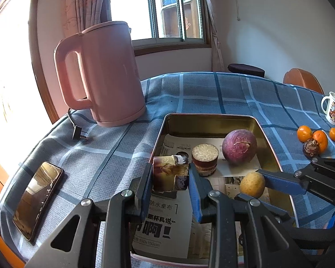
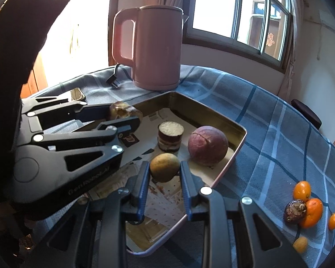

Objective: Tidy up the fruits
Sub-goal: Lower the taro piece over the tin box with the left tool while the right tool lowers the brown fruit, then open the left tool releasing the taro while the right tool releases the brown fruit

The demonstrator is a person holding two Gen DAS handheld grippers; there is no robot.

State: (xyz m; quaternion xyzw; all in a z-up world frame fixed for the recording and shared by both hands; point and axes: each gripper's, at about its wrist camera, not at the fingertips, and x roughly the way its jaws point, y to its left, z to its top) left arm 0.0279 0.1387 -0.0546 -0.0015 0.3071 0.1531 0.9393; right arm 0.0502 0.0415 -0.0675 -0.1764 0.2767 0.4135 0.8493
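Observation:
A metal tray (image 1: 210, 116) lined with paper lies on the blue checked cloth. My left gripper (image 1: 170, 178) is shut on a brown sugarcane chunk (image 1: 165, 169), held just above the tray's near left part. My right gripper (image 2: 164, 167) is shut on a yellowish round fruit (image 2: 164, 166) over the tray's near middle. Both grippers hang close together, side by side. Inside the tray stand an upright sugarcane piece (image 1: 205, 158) and a big purple round fruit (image 1: 239, 146) behind it to the right.
Three small oranges (image 2: 310, 210) and a dark brown fruit (image 2: 294, 211) lie on the cloth right of the tray. A pink kettle (image 1: 105, 73) with its plug (image 1: 79, 132) stands at the back left. A phone (image 1: 36, 198) lies at the left edge, a mug (image 1: 333, 109) far right.

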